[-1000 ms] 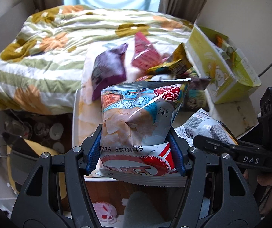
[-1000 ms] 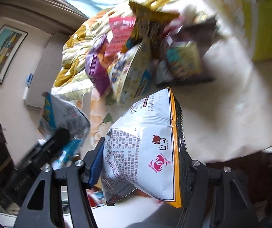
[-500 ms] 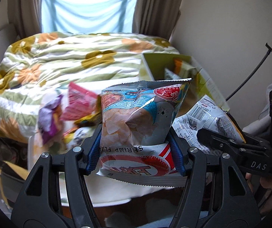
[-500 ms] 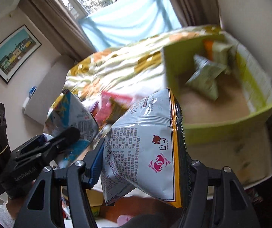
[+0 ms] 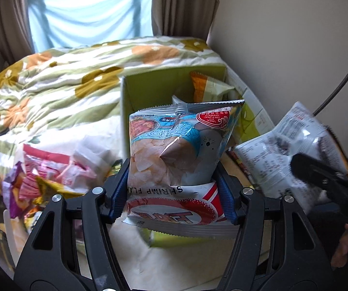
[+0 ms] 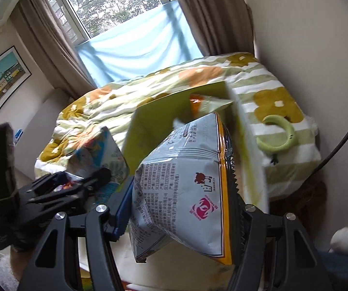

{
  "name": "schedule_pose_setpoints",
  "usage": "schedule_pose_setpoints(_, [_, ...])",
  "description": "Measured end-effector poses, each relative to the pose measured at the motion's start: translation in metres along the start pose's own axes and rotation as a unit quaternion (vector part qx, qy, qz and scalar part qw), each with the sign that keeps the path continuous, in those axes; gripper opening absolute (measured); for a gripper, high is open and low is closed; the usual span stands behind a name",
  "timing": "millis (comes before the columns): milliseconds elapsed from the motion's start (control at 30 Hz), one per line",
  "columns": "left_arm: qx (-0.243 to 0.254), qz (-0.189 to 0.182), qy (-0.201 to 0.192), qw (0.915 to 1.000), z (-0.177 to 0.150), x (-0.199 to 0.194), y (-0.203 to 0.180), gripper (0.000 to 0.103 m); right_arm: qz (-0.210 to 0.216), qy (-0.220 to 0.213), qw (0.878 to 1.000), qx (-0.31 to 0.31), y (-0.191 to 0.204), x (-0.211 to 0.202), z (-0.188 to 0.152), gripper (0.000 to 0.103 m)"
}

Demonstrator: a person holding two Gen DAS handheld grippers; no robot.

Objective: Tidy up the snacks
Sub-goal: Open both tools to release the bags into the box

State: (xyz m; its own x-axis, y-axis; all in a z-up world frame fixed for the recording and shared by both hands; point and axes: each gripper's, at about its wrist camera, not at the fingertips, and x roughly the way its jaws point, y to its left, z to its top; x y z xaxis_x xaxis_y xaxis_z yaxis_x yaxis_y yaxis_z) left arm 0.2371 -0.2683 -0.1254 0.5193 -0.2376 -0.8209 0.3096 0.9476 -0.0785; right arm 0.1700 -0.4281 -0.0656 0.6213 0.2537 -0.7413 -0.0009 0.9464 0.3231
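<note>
Left wrist: jaws clamp shrimp bag [image 5: 176, 150].

Green box [image 5: 135, 94]: top open, floor largely bare; two packets [image 5: 210, 87] lean at far wall. Snack heap [image 5: 52, 172] crowds tabletop to its left.

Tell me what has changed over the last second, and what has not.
Both tools swung away from the loose snack pile toward the green box, which now fills the view behind the bags. Unchanged: the left tool grips the shrimp flakes bag, the right tool the grey bag.
</note>
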Motion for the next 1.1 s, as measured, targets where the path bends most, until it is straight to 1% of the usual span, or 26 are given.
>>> schedule_pose_setpoints(100, [-0.003, -0.003, 0.024, 0.9997, -0.002, 0.028, -0.008, 0.061, -0.007, 0.009, 1.0, -0.003, -0.016, 0.007, 0.007, 0.058])
schedule_pose_setpoints(133, [-0.003, 0.0, 0.03, 0.9996, -0.005, 0.034, -0.01, 0.064, -0.008, 0.012, 1.0, -0.004, -0.018, 0.01, 0.008, 0.058])
schedule_pose_setpoints(200, [-0.001, 0.015, 0.038, 0.9992, -0.009, 0.042, -0.013, 0.084, -0.011, 0.019, 1.0, -0.005, -0.026, 0.013, 0.009, 0.058])
schedule_pose_setpoints(233, [-0.002, 0.019, 0.042, 0.999, -0.011, 0.044, -0.014, 0.1, -0.011, 0.021, 1.0, -0.005, -0.028, 0.014, 0.009, 0.058])
schedule_pose_setpoints(267, [-0.005, 0.019, 0.038, 0.9991, -0.013, 0.042, -0.012, 0.102, -0.011, 0.024, 1.0, -0.005, -0.03, 0.014, 0.01, 0.058])
schedule_pose_setpoints(300, [-0.01, 0.016, 0.032, 0.9993, -0.015, 0.038, -0.01, 0.102, -0.01, 0.025, 1.0, -0.005, -0.032, 0.015, 0.01, 0.058])
schedule_pose_setpoints(367, [-0.016, 0.017, 0.031, 0.9992, -0.017, 0.034, -0.007, 0.102, -0.011, 0.025, 1.0, -0.01, -0.034, 0.016, 0.011, 0.058])
schedule_pose_setpoints(467, [-0.023, 0.028, 0.032, 0.9988, -0.023, 0.024, -0.003, 0.102, -0.014, 0.022, 0.999, -0.018, -0.035, 0.015, 0.01, 0.058])
schedule_pose_setpoints(667, [-0.056, 0.041, 0.016, 0.9975, -0.038, -0.004, 0.01, 0.102, -0.012, 0.014, 0.999, -0.03, -0.035, 0.015, 0.014, 0.059])
schedule_pose_setpoints(800, [-0.065, 0.058, 0.016, 0.996, -0.041, -0.011, 0.015, 0.102, -0.031, 0.019, 0.998, -0.05, -0.03, 0.027, 0.02, 0.06])
schedule_pose_setpoints(933, [-0.077, 0.065, 0.017, 0.9948, -0.045, -0.02, 0.021, 0.102, -0.027, 0.029, 0.998, -0.049, -0.032, 0.044, 0.024, 0.06])
schedule_pose_setpoints(967, [-0.079, 0.067, 0.018, 0.9945, -0.046, -0.021, 0.022, 0.102, -0.027, 0.029, 0.998, -0.049, -0.032, 0.048, 0.025, 0.062])
schedule_pose_setpoints(1033, [-0.085, 0.07, 0.018, 0.9938, -0.048, -0.023, 0.023, 0.102, -0.03, 0.028, 0.998, -0.049, -0.032, 0.055, 0.025, 0.074])
schedule_pose_setpoints(1067, [-0.085, 0.072, 0.017, 0.9936, -0.049, -0.023, 0.023, 0.102, -0.026, 0.032, 0.998, -0.053, -0.032, 0.059, 0.024, 0.088])
schedule_pose_setpoints(1100, [-0.086, 0.076, 0.017, 0.9933, -0.051, -0.025, 0.023, 0.102, -0.024, 0.032, 0.998, -0.057, -0.032, 0.062, 0.023, 0.097])
